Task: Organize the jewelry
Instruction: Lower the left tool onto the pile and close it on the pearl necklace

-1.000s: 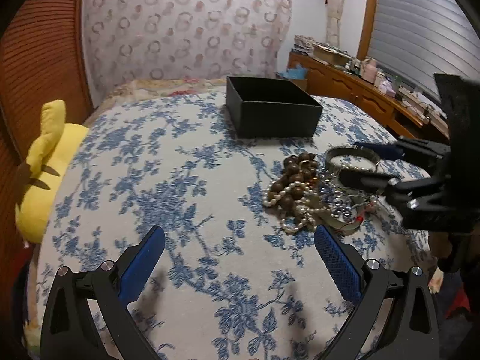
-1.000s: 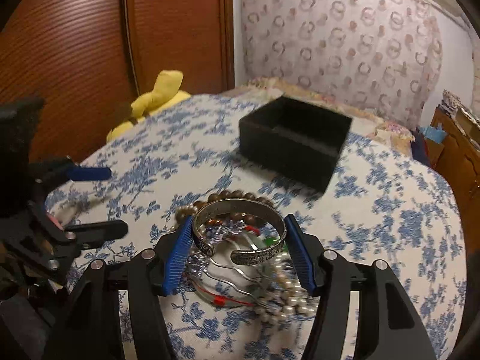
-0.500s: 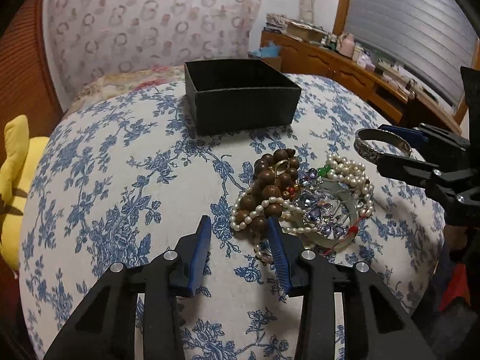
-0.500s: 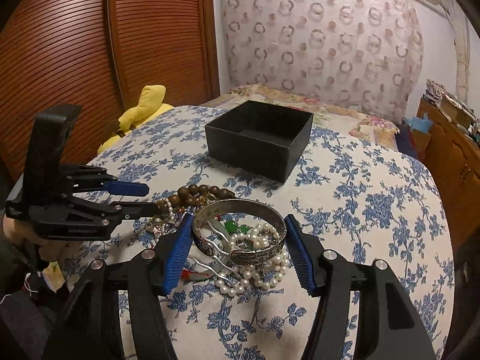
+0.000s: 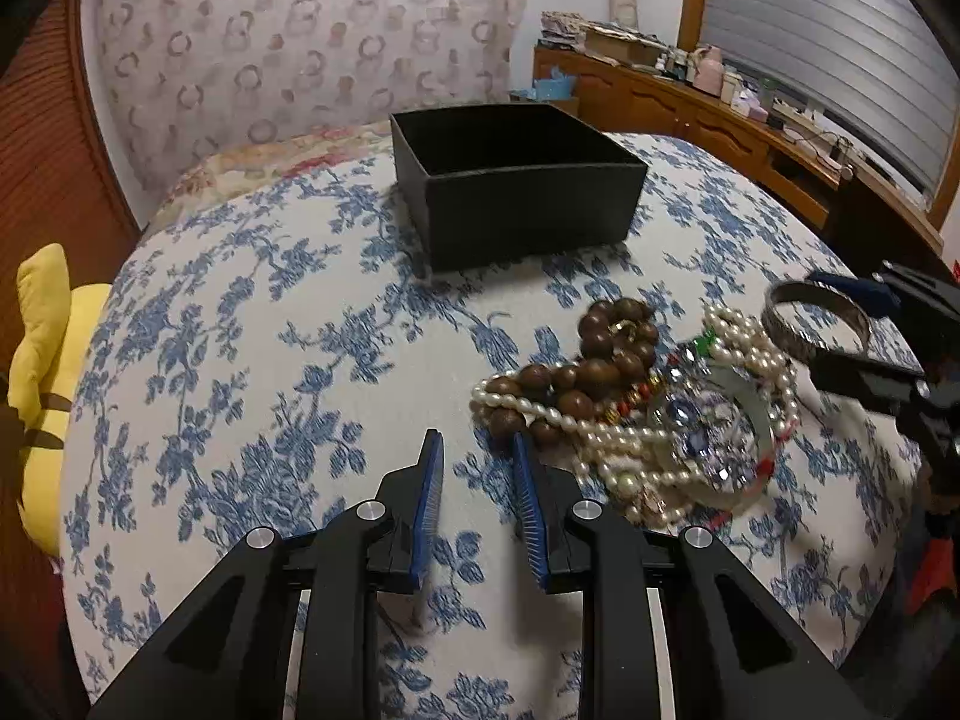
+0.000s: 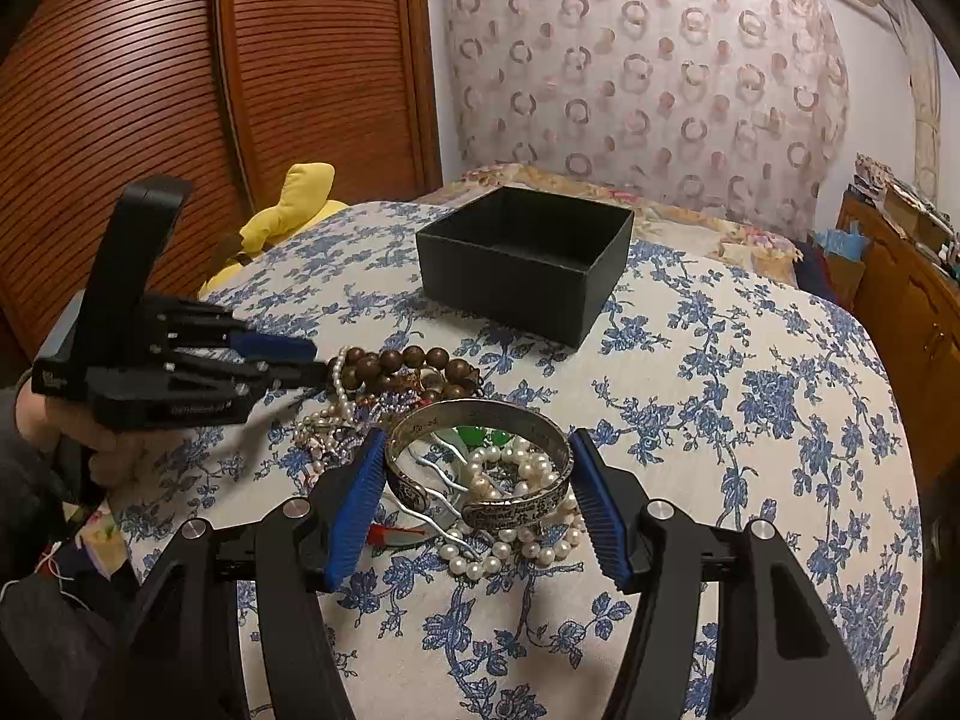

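Our left gripper [image 5: 477, 441] has its two blue-padded fingers [image 5: 429, 480] close together and closing; only patterned cloth shows in the narrow gap, and the tips sit just short of the jewelry pile [image 5: 648, 408]. Our right gripper [image 6: 474, 462] stands about half open with a silver bangle [image 6: 480, 468] pinched across its width, one pad on each side of the band.

Moving left to right in the left wrist view: a yellow plush toy [image 5: 45, 354] is cut off by the edge of the bed [image 5: 240, 360], so we cannot make out its shape. The black box [image 5: 516, 180] stands open beyond the pile, well apart from it; we see one, and its floor is too dark to tell what it holds. The pile lies right of the left fingers: one strand of brown wooden beads [image 5: 594, 360], white pearls [image 5: 738, 336] looped through it, and a blue-stoned crystal piece [image 5: 702, 438]. The pearls tangle so much that we cannot count their strands. At the far right the right gripper is cut off by the frame, the bangle held above the cloth.

In the right wrist view the bangle is an engraved open cuff, its lettering too small to read. Green beads [image 6: 480, 437] and a wavy silver wire [image 6: 438, 498] show through it. The hand [image 6: 72, 438] holding the left gripper is half hidden.
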Action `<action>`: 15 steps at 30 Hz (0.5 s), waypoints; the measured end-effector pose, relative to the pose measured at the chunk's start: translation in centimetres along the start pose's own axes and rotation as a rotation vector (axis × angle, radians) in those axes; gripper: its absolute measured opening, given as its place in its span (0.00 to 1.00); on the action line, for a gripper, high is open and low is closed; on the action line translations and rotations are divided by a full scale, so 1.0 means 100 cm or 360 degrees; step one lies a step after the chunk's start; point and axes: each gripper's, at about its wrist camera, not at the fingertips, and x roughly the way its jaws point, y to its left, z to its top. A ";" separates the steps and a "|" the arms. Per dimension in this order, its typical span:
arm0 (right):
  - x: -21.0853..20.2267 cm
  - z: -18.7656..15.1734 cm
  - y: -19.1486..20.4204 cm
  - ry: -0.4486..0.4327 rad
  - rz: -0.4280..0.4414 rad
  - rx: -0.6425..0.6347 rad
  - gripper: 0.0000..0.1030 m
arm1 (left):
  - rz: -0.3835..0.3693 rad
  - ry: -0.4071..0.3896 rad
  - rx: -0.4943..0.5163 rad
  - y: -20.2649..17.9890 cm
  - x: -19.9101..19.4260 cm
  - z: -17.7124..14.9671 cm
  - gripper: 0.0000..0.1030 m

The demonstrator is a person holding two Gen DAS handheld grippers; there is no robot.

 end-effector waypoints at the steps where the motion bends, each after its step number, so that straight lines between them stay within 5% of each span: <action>1: 0.000 -0.001 0.000 0.0002 -0.0001 0.0000 0.62 | 0.0008 0.0002 0.0003 0.000 0.002 0.001 0.23; 15: 0.001 -0.008 -0.001 0.0012 -0.0025 0.0010 0.62 | -0.0084 -0.0104 -0.0164 0.008 -0.012 0.011 0.30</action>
